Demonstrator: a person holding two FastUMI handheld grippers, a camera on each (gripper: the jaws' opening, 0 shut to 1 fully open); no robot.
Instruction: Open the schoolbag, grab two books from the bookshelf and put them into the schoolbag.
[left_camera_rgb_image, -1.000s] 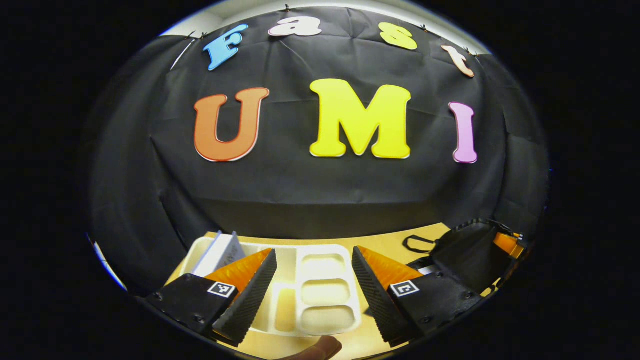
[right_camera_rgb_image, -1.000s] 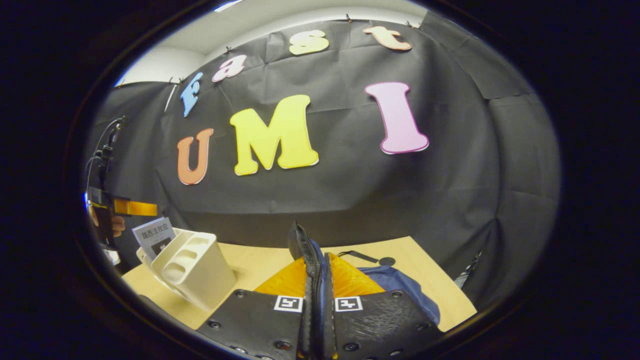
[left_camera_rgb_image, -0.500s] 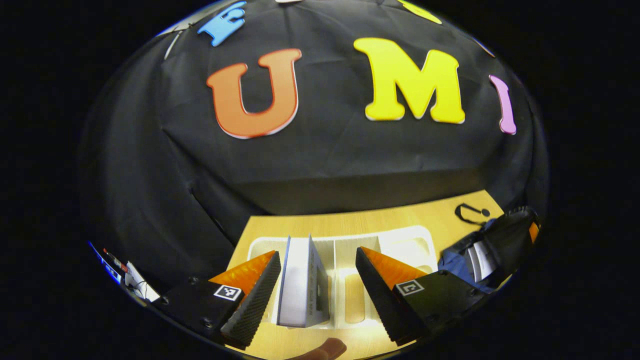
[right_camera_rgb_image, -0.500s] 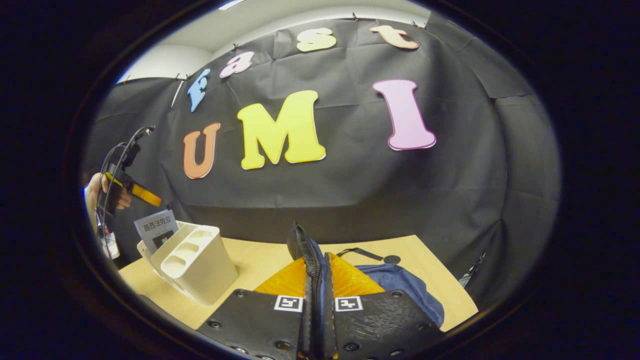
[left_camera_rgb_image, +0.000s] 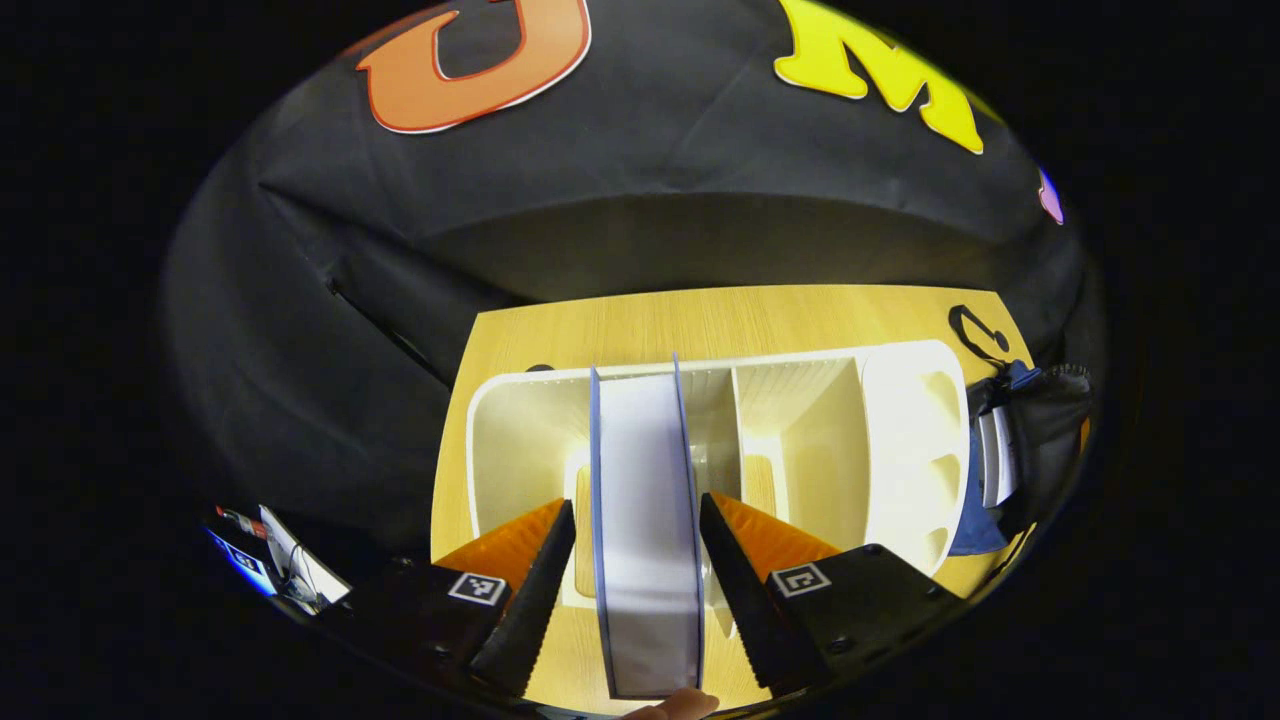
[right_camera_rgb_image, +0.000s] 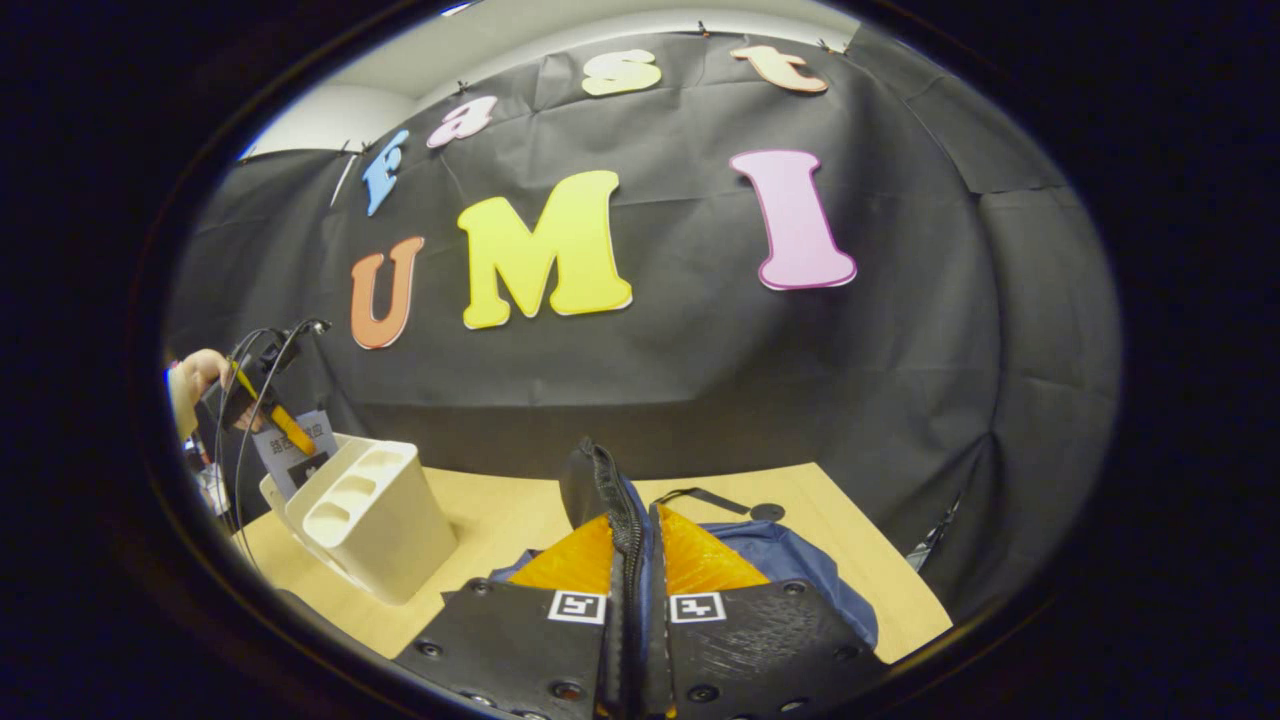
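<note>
Over the last second your left gripper (left_camera_rgb_image: 635, 560) has tipped down over the white bookshelf (left_camera_rgb_image: 900, 420) and now straddles the upright book (left_camera_rgb_image: 645, 520). Its jaws are spread, flanking the covers without touching them, so closing appears to be next. Your right gripper (right_camera_rgb_image: 632, 560) stays pinched shut on the schoolbag's zipper edge (right_camera_rgb_image: 600, 480), holding the blue schoolbag (right_camera_rgb_image: 800, 570) open on the table (right_camera_rgb_image: 500, 510).

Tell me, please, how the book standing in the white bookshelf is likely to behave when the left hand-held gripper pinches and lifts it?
The book looks thick with flat covers, so it should stay fairly stiff. Its covers look smooth, so it may slip if gripped lightly. It stands between the open left hand-held gripper fingers with room beside it in the bookshelf, so it could tip sideways.
</note>
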